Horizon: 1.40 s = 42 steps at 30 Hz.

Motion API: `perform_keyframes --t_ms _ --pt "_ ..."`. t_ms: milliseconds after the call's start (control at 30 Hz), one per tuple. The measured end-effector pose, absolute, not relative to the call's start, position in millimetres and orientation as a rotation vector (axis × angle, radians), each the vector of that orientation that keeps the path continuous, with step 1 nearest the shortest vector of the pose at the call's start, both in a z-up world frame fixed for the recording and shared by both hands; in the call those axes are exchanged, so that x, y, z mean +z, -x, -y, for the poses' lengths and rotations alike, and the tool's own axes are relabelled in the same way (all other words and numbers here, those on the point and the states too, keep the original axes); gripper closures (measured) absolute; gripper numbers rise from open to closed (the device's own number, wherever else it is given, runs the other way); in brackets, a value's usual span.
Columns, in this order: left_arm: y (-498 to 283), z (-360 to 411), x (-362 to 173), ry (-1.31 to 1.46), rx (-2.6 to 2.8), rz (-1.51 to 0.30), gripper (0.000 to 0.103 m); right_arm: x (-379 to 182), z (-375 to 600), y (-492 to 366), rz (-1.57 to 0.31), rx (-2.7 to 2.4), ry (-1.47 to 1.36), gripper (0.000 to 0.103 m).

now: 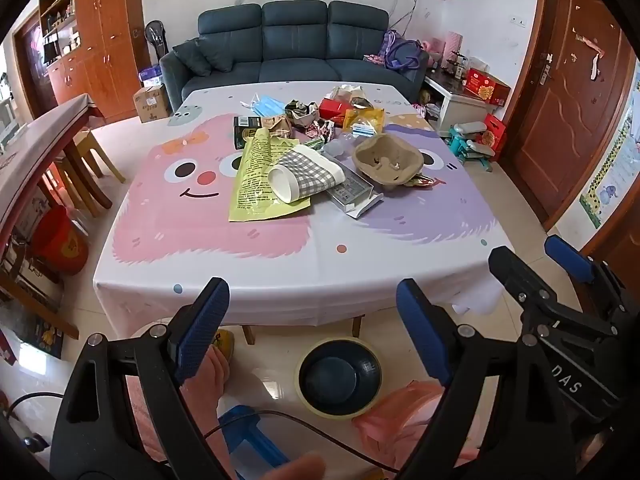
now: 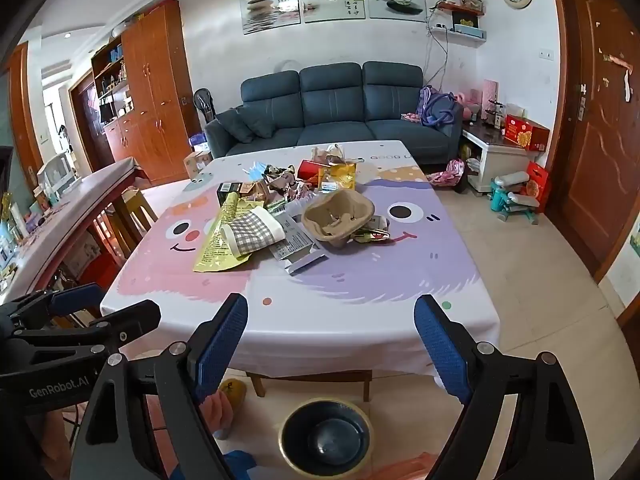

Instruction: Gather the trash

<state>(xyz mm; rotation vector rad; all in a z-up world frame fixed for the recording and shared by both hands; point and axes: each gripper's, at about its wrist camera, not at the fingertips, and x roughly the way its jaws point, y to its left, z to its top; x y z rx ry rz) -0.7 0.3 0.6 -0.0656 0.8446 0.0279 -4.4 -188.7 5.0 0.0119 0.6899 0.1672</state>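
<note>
Both the left gripper [image 1: 312, 328] and right gripper [image 2: 332, 344] hang released short of the tabletop's [image 1: 280, 272] near edge; trash [image 1: 304, 152] piled centrally warrants reaching for the nearest item first.

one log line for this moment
phase: start | left gripper: open, empty | right gripper: open, empty | trash pile: untouched on table | bin: on floor below
</note>
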Motion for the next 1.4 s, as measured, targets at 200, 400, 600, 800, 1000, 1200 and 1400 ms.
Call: perform_keyframes --t_ms 200,400,600,800,1000,1200,1400 --pt "1.0 -4.8 1.4 0.083 0.023 -0.857 0.019 4.7 186.5 3.7 -0.689 0.170 -0.011 0.016" --pt "-1.3 -3.8 -0.1 0.083 0.023 -0.858 0.019 5.5 185.6 5.2 -0.685 0.166 -0.003 0.016" --pt "-0.7 -3.9 0.1 0.084 0.023 -0.855 0.019 5.4 184.9 5.5 -0.685 0.165 -0.002 0.016" --pt "-1.2 -2.6 0.6 0.082 0.026 -0.857 0.019 5.0 184.1 4.7 -0.682 0.166 0.001 0.016" --pt "-1.7 -3.5 -0.4 0.082 0.025 -0.856 0.019 4.5 184.5 5.3 -0.681 0.164 0.003 0.016" --pt "-1.6 -3.7 -0.7 0.087 0.028 -0.852 0.019 7.2 180.9 6.1 -0.679 0.162 0.007 0.016" --pt "0.2 -4.4 0.7 0.080 0.029 -0.860 0.019 6.6 179.6 5.9 -0.679 0.164 0.010 0.016"
